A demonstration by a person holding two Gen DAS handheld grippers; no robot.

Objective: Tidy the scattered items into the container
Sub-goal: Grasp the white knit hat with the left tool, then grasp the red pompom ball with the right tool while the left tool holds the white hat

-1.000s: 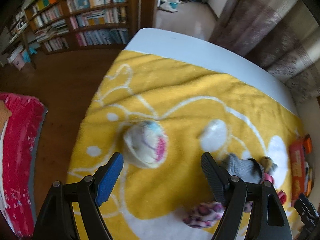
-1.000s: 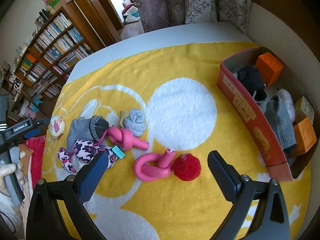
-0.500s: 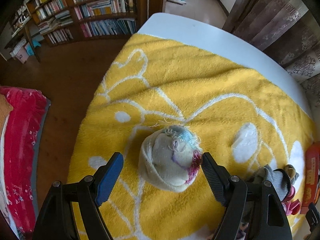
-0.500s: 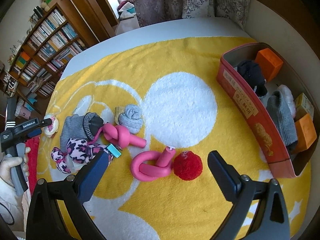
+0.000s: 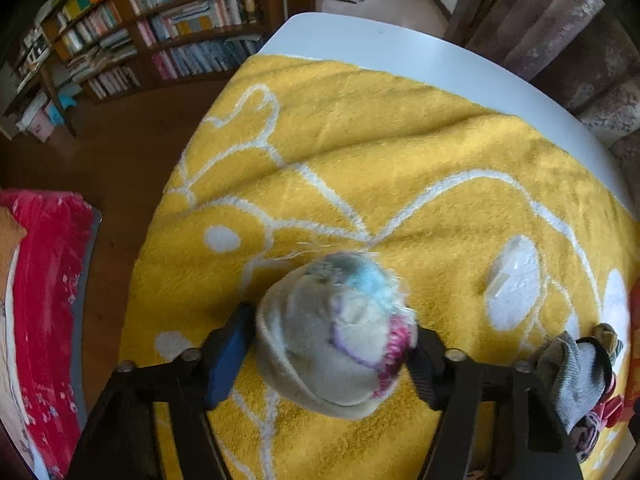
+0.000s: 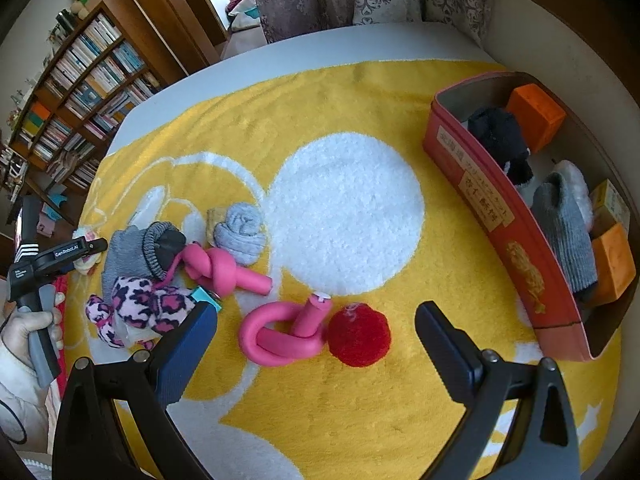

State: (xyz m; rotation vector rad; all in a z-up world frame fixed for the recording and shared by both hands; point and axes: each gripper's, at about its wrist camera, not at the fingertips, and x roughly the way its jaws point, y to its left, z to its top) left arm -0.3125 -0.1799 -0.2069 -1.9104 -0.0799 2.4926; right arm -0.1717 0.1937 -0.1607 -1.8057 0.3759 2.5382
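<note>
Left wrist, cream sock ball (image 5: pixel 336 344) (pink-blue fuzz), rolled

The only wording I can make out for certain is "GenRobot.AI", in white letters on the black body of the left gripper (image 6: pixel 90 249), seen from the right hand's side. The red box (image 6: pixel 520 256) at the edge of the yellow blanket carries cream labels (image 6: pixel 486 200) with dark East Asian characters along its long side, but they are too small and slanted for me to read. The spines on the bookshelf (image 6: pixel 80 92) are too blurred to read.
</note>
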